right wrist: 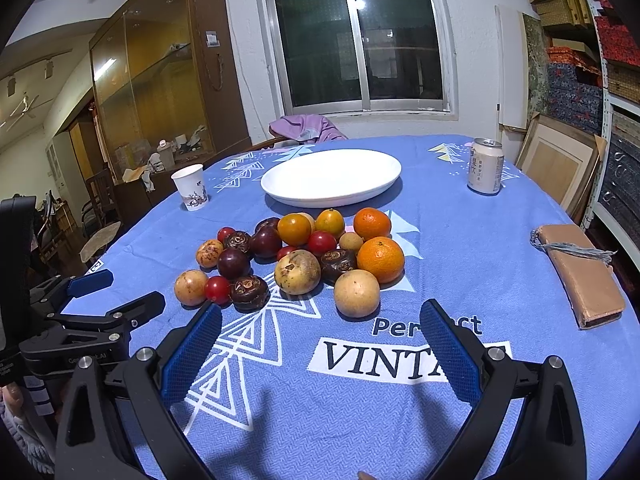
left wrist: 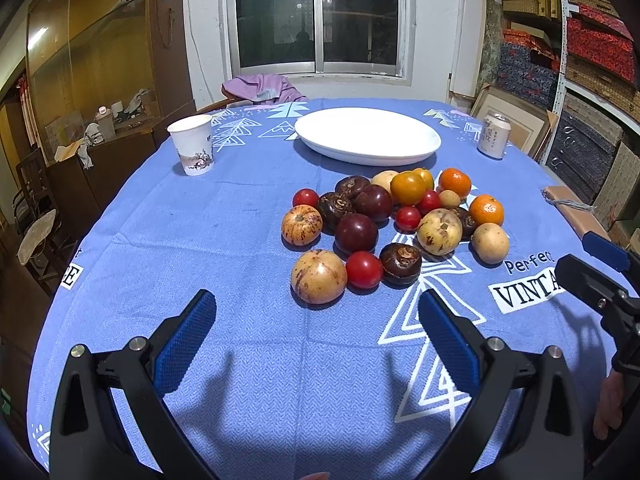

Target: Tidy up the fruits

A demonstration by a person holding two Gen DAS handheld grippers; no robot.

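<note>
A heap of mixed fruit lies on the blue tablecloth: oranges [right wrist: 380,259], red cherry tomatoes [left wrist: 363,269], dark plums [left wrist: 355,233], brown water chestnuts [left wrist: 400,263] and tan round fruits [left wrist: 318,276]. Behind the heap stands an empty white oval plate [left wrist: 368,135] [right wrist: 331,178]. My left gripper [left wrist: 316,316] is open, low over the cloth just in front of the nearest tan fruit. My right gripper [right wrist: 320,328] is open too, near the tan fruit [right wrist: 356,293] at the heap's right front. Nothing sits between either pair of fingers.
A paper cup [left wrist: 192,145] stands at the far left, a drink can [right wrist: 485,166] at the far right. A brown flat pouch [right wrist: 580,276] lies at the table's right edge. A chair with purple cloth [right wrist: 306,128] is behind the table, shelves to the right.
</note>
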